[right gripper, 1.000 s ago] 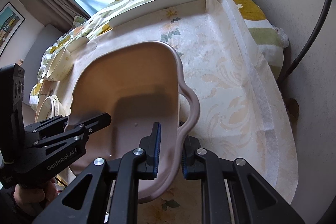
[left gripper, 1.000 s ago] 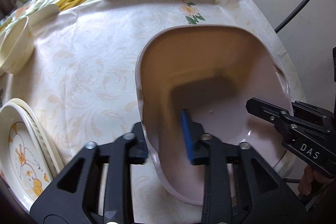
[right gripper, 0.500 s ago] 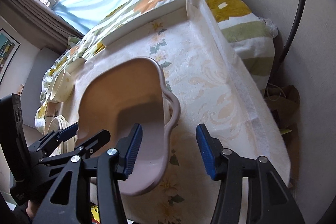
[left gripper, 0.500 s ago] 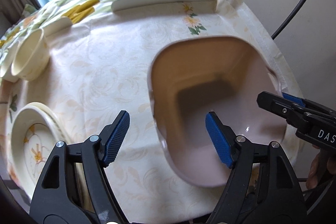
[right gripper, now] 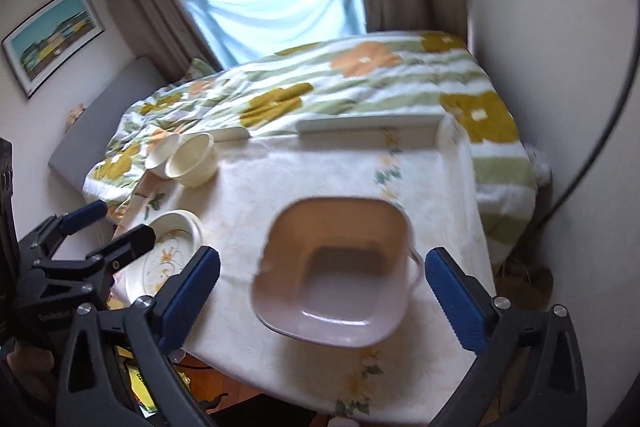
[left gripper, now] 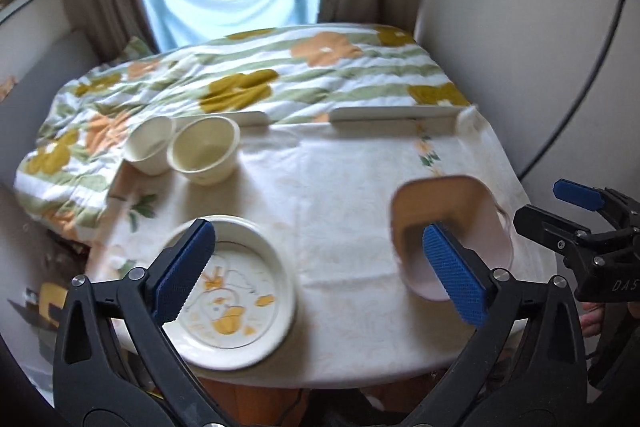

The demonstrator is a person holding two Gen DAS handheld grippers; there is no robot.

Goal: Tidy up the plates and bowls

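A pink square basin (right gripper: 340, 267) stands on the table near its right front corner; it also shows in the left wrist view (left gripper: 452, 227). A stack of cream plates with a yellow drawing (left gripper: 236, 291) lies at the front left, also seen in the right wrist view (right gripper: 172, 247). Two cream bowls (left gripper: 204, 151) stand side by side at the back left, also in the right wrist view (right gripper: 192, 159). My left gripper (left gripper: 320, 275) is open and empty, above the table front. My right gripper (right gripper: 324, 291) is open and empty, raised above the basin.
The table (left gripper: 340, 179) has a pale floral cloth. Behind it lies a flowered blanket (left gripper: 248, 79) under a window. A white wall and a black cable (left gripper: 580, 99) are close on the right. Low white rails (left gripper: 392, 115) edge the table's back.
Both grippers let go of the basin, opened wide and pulled back and up from it. The basin now rests on the table alone.
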